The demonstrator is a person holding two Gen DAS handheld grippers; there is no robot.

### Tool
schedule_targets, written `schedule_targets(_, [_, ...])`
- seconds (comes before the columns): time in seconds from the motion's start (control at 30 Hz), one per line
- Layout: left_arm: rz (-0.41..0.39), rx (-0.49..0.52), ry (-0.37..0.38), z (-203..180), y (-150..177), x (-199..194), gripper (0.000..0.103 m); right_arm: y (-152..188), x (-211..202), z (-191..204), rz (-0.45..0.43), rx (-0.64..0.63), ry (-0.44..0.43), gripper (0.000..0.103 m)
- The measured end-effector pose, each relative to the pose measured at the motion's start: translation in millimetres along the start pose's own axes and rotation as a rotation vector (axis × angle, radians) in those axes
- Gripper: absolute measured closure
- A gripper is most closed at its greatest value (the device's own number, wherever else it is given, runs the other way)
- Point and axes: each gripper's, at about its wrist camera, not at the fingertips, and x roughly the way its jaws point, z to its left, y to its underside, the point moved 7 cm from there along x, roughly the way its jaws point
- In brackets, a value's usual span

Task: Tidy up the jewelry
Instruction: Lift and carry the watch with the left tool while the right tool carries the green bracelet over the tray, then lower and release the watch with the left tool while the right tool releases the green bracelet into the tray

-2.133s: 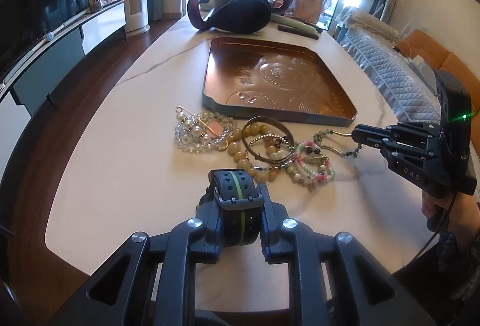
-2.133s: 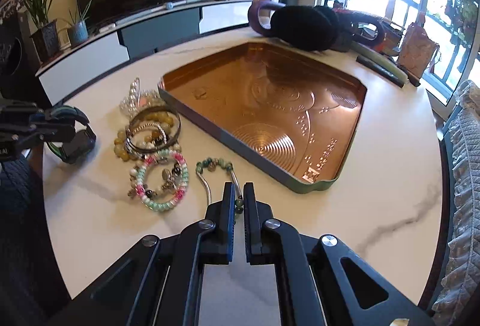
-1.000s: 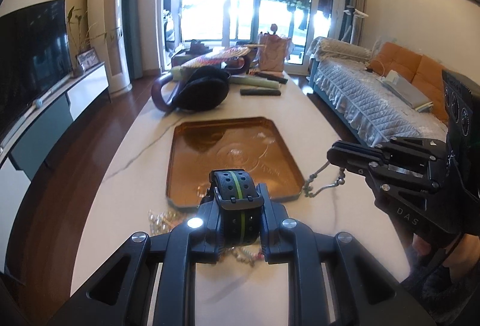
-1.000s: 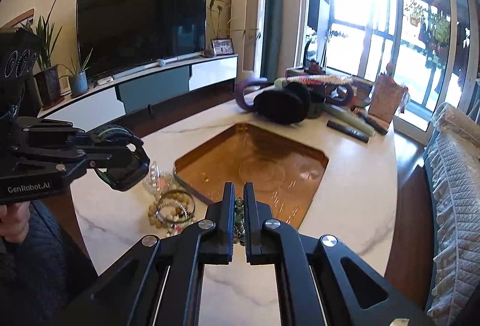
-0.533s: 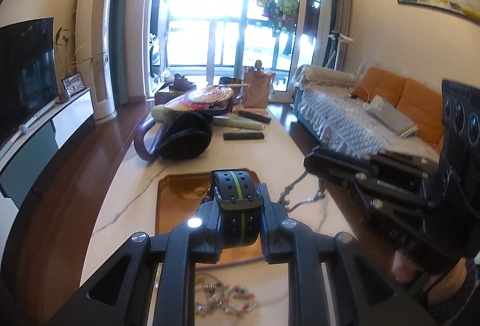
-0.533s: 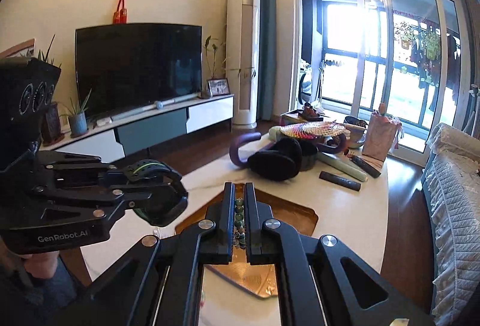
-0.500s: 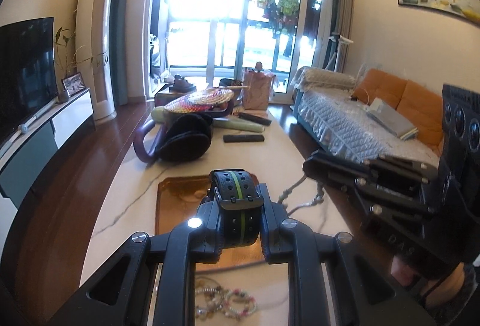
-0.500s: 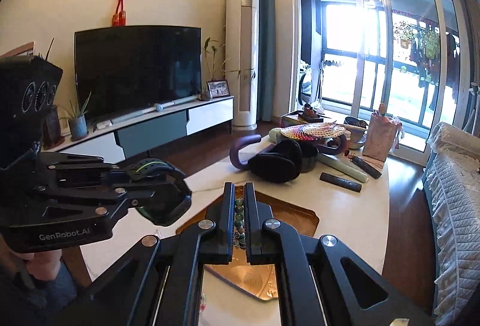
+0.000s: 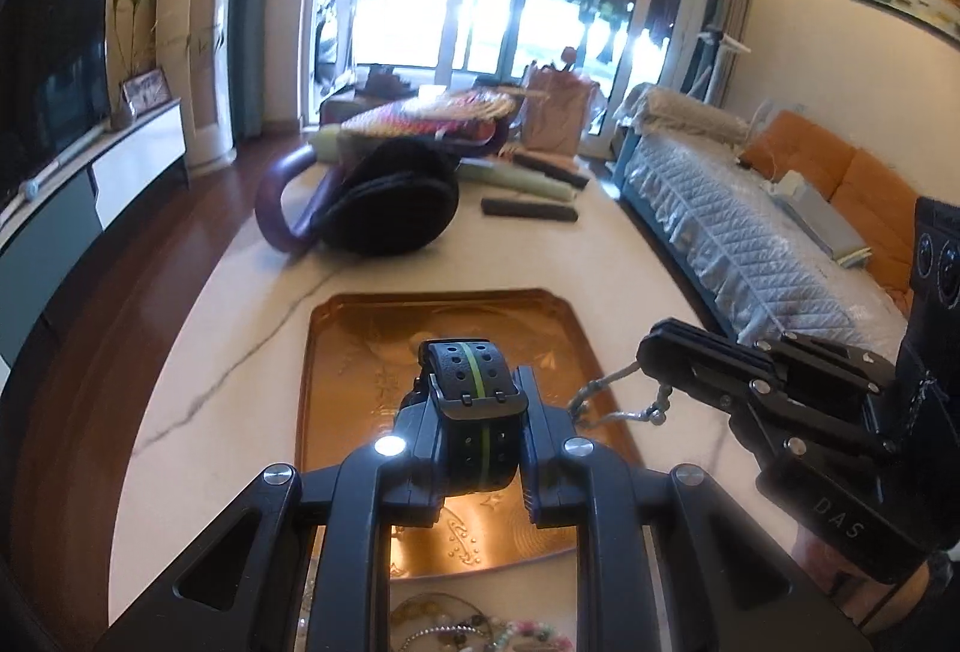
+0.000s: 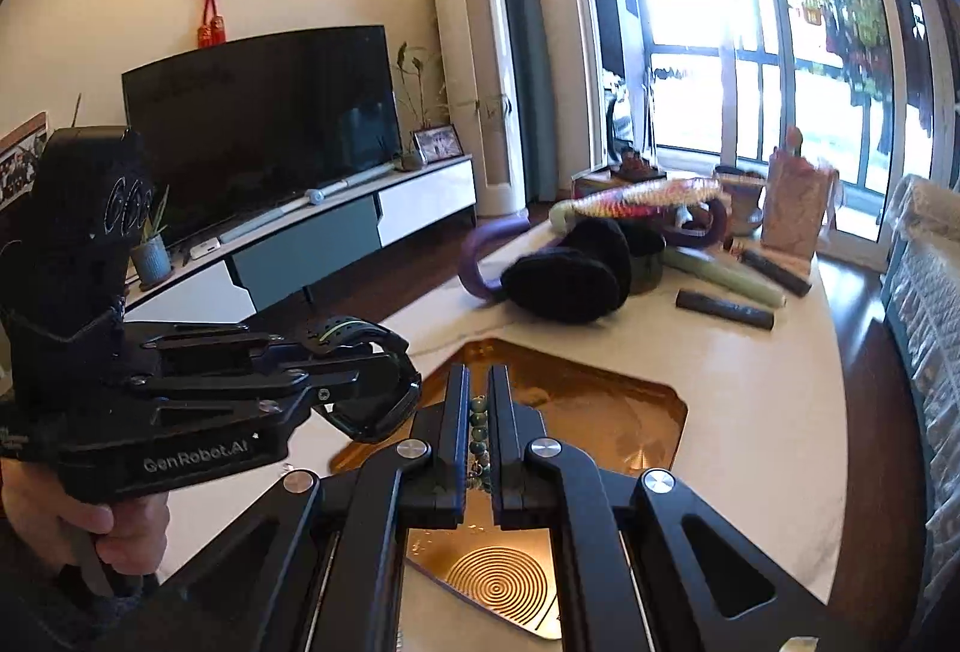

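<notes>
Above the copper tray [image 9: 336, 370], you carry two pieces at once. Your left gripper [image 9: 474, 448] is clamped across the band of a black watch [image 9: 471, 382] with a green stripe, the strap loop standing up over the tray's middle. Your right gripper [image 10: 478, 448], jaws pressed nearly together, pinches a bead string [image 10: 479, 430]; from the left camera its chain dangles free off the tray's right rim. The watch looks rubbery and stiff enough to keep its shape, so the band grip should hold. The string is limp and light, likely to swing and snag; lower it slowly so it pools inside the tray. More bracelets [image 9: 456, 631] lie on the table just short of the tray's near edge.
</notes>
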Motion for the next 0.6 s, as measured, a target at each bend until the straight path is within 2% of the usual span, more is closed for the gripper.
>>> schedule_targets(0.23, [0.1, -0.018, 0.02, 4.7, 19.0, 49.8, 0.083, 30.9, 44.7, -15.5, 0.094, 0.023, -0.01, 0.098])
schedule_targets(0.43, [0.209, -0.097, 0.014, 28.1, 40.6, 101.8, 0.083, 44.4, 69.4, -20.0, 0.141, 0.039, -0.024, 0.098])
schedule_targets(0.6, [0.229, -0.12, 0.001, 38.4, 47.3, 107.7, 0.084, 60.3, 83.3, -33.8, 0.191, 0.066, -0.023, 0.098])
